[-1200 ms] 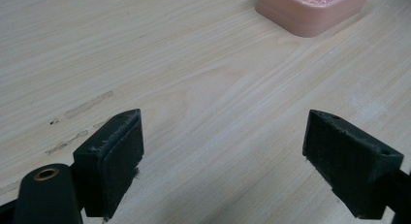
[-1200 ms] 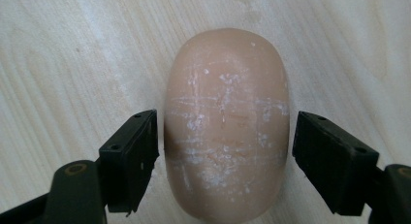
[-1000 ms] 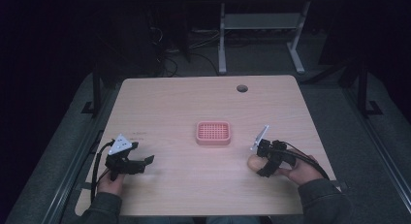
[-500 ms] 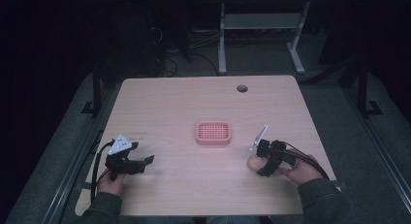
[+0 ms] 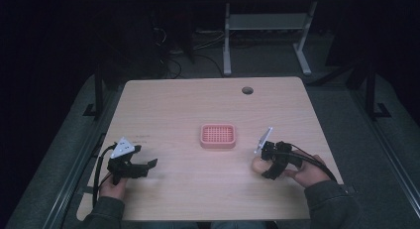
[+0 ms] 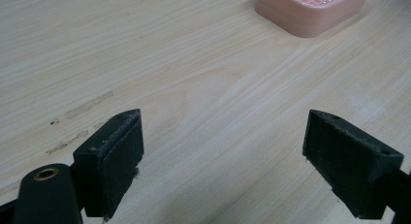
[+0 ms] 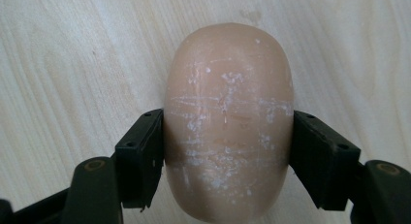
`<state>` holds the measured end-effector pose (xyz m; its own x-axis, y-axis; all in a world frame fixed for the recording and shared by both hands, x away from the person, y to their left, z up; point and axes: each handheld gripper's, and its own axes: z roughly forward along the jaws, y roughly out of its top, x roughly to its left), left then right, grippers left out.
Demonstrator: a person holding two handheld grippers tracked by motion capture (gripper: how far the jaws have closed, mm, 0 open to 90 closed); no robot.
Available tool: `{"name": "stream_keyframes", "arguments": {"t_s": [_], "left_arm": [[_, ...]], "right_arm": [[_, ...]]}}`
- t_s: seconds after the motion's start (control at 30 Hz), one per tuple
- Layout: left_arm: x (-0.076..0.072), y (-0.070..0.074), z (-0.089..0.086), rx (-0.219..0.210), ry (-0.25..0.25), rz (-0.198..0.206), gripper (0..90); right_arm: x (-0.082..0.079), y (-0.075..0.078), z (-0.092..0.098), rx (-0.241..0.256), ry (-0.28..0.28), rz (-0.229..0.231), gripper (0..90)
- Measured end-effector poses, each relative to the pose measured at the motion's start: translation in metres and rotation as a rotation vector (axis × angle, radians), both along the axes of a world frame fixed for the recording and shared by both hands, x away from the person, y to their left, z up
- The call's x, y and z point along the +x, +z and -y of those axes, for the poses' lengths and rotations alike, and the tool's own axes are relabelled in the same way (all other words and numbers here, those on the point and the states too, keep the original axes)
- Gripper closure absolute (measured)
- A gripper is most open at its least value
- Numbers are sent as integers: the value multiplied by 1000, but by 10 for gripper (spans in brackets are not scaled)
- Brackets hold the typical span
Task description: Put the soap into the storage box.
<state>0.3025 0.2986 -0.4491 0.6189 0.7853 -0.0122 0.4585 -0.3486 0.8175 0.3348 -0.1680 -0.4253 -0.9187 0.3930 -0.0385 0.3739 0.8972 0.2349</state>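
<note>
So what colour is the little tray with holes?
Pink. The tray shows best in the high view, mid-table.

**Table layout**

The dish (image 5: 218, 136) sits on the table (image 5: 188, 105) near its middle. The soap (image 5: 259, 165) lies to the right of the dish and nearer the person, between the jaws of the right gripper (image 5: 267, 164). The left gripper (image 5: 143, 165) rests at the near left, well apart from the dish. A hole (image 5: 247, 90) lies at the far edge, behind the dish and to its right.
</note>
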Motion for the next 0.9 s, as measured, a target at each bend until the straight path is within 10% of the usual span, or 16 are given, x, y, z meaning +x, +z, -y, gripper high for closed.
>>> {"name": "stream_keyframes", "arguments": {"t_s": [0.9], "left_arm": [[0, 0, -1, -2, 2, 0, 143]], "right_arm": [[22, 14, -8, 30, 22, -17, 319]]}}
